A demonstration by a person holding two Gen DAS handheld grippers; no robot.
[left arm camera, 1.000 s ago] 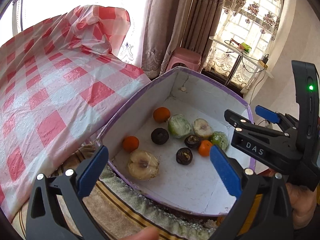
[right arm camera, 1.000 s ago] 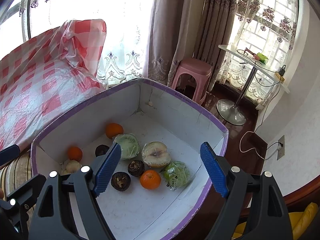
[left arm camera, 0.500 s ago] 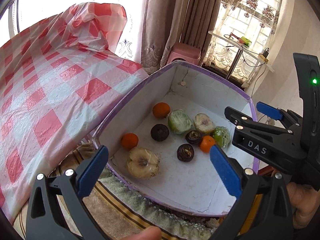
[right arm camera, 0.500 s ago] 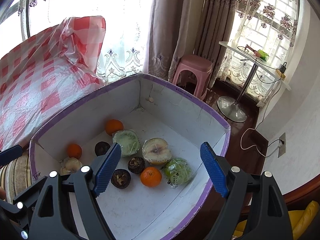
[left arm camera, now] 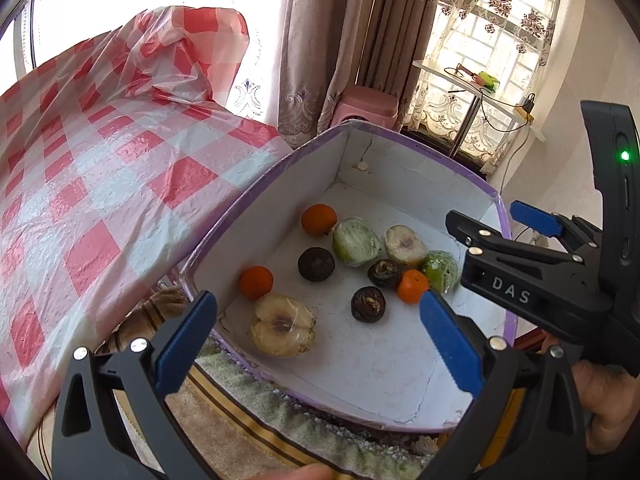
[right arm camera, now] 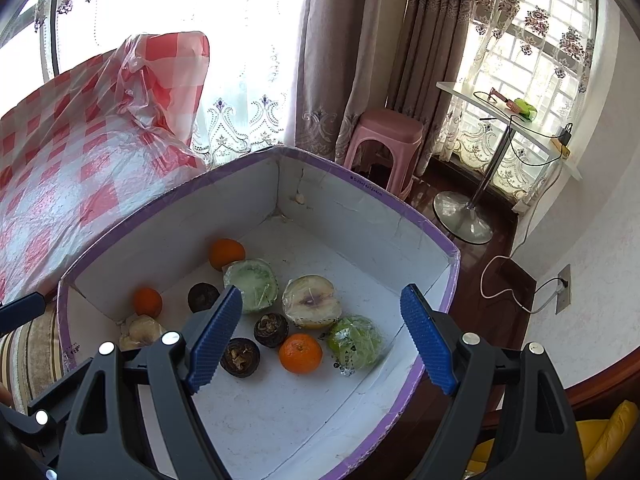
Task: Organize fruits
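A white box with a purple rim (left arm camera: 248,194) (right arm camera: 360,178) holds loose fruit: three oranges (left arm camera: 412,286) (right arm camera: 300,353), three dark round fruits (left arm camera: 368,304) (right arm camera: 240,357), wrapped green halves (left arm camera: 356,242) (right arm camera: 251,286) and wrapped pale halves (left arm camera: 282,325) (right arm camera: 312,301). My left gripper (left arm camera: 316,342) hangs open above the box's near edge, nothing between its blue pads. My right gripper (right arm camera: 322,338) is open over the fruit cluster, holding nothing. In the left wrist view the right gripper (left arm camera: 532,256) shows at the right, above the box's right wall.
A red-and-white checked plastic cloth (left arm camera: 80,184) (right arm camera: 60,168) covers the surface left of the box. A striped towel (left arm camera: 240,432) lies under its near edge. Beyond stand a pink stool (right arm camera: 384,136), curtains and a small white pedestal table (right arm camera: 500,116).
Both views shift slightly: the box and fruit sit a little lower and closer in frame than a second ago. Both grippers stay open; no fruit has moved.
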